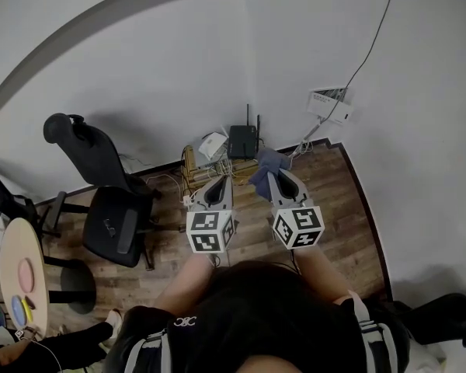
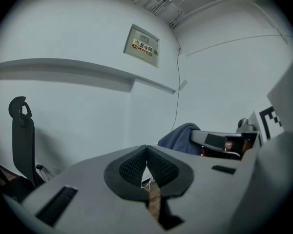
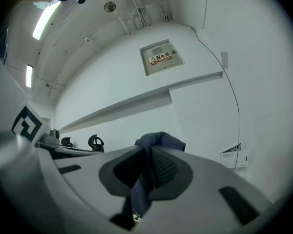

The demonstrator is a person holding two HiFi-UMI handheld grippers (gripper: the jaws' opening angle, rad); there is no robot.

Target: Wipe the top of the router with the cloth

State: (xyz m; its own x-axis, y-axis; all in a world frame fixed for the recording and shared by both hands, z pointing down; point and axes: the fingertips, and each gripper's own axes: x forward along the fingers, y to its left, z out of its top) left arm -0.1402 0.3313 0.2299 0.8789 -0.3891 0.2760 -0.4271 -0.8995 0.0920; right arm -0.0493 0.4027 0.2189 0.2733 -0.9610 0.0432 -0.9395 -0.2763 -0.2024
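The black router (image 1: 242, 140) with two upright antennas stands on a low wooden rack (image 1: 193, 174) against the wall. My right gripper (image 1: 269, 176) is shut on a blue-grey cloth (image 1: 266, 168), which bunches over the jaw tips just right of the router and in front of it. In the right gripper view the cloth (image 3: 156, 141) is pinched between the pads and hangs down through the jaws. My left gripper (image 1: 224, 180) is shut with nothing in it, held beside the right one, short of the rack. The cloth (image 2: 181, 137) also shows in the left gripper view.
A black office chair (image 1: 109, 200) stands to the left on the wooden floor. A round table (image 1: 19, 274) is at far left. A white box (image 1: 329, 104) with a cable hangs on the right wall. White devices (image 1: 211, 144) and cables lie by the router.
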